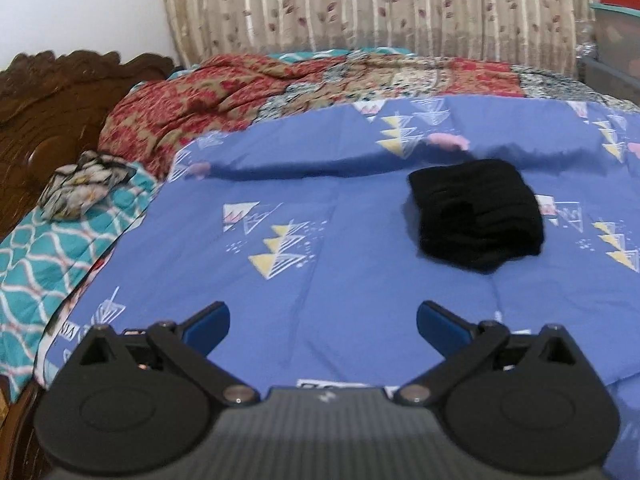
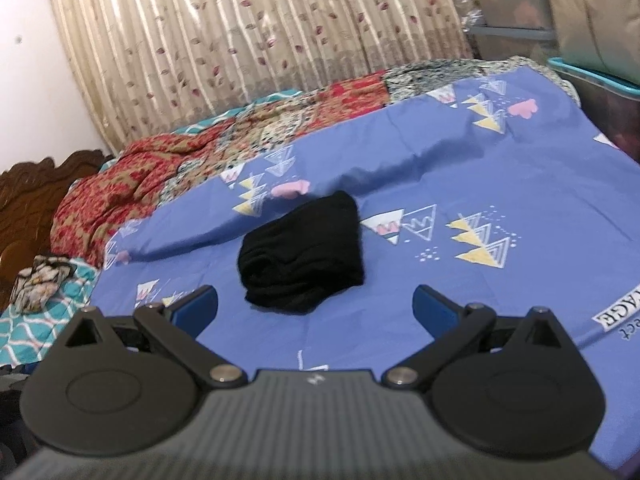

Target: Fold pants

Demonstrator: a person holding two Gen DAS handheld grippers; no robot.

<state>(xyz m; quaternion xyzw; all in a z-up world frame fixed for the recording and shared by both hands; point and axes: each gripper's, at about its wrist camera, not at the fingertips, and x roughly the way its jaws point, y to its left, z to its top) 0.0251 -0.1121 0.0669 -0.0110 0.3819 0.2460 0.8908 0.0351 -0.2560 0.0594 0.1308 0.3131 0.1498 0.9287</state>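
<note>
A: Above the near edge of the bed, the left gripper (image 1: 323, 322) stood spread wide with nothing between its blue fingers (image 1: 210, 326). What did the right one show?

B: The right gripper (image 2: 316, 308) was spread just as wide and held nothing. The black pants (image 2: 301, 251) lay just beyond its fingertips, folded into a compact bundle on the blue bedsheet (image 2: 460, 312).

A: In the left view the pants (image 1: 476, 214) sat ahead and to the right, apart from the gripper. Past them a red patterned quilt (image 1: 192, 108) was bunched along the far side.

B: A carved wooden headboard (image 1: 52, 120) stood at the left, a small crumpled floral cloth (image 1: 82, 186) near it on teal bedding (image 1: 48, 256), and a leaf-print curtain (image 2: 248, 40) hung behind the bed.
</note>
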